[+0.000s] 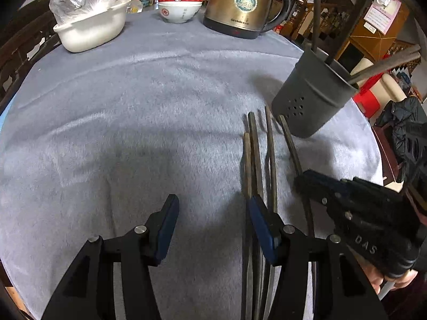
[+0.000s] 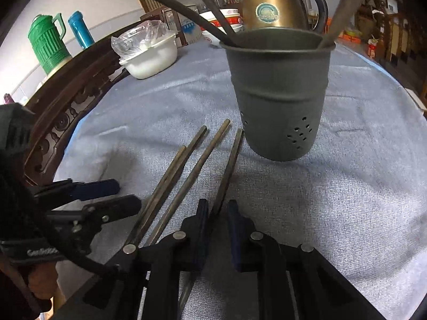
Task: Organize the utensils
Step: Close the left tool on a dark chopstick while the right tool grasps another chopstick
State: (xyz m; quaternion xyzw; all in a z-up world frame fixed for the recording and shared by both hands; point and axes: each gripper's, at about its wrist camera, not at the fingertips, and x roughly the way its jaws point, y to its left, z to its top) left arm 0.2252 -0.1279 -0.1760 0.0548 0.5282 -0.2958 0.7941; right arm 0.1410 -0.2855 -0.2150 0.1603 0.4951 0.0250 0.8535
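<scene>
Flat on the grey cloth (image 2: 333,186): 4 chopsticks (image 2: 202,160), side by side, just near of the grey utensil holder (image 2: 277,93). Probably left loose like that for lifting 1 at a time into the holder, already carrying a few long handles leaning on its rim.

Long axes running near to far, fanning slightly apart, far ends aimed toward the holder's foot. Rightmost chopstick (image 2: 232,160) ending closest to it, just beside the base; touching or not, cannot tell. Far ends square-cut, near ends hidden under the grippers.

Straddling that rightmost chopstick: the right gripper (image 2: 218,204), 1 pad on either side of the shaft, gap narrow, not visibly pressing, so nothing gripped yet. Pitched steeply down and lined up along the stick, presumably to clamp across its thin width.

Hovering to the left: the left gripper (image 1: 213,200), about half open and empty, over bare cloth beside the sticks, with its right finger (image 1: 263,226) above the 2 leftmost. Seemingly kept there to stay clear of the other hand, or to wait its turn.

Judged as the pickup step, with no stick lifted. Tipping the stick upright likely needed before the drop into the holder.

Far across the cloth, well apart and uninvolved: kettle (image 2: 269,2), stacked bowls (image 1: 180,2), white tub (image 2: 152,58).
</scene>
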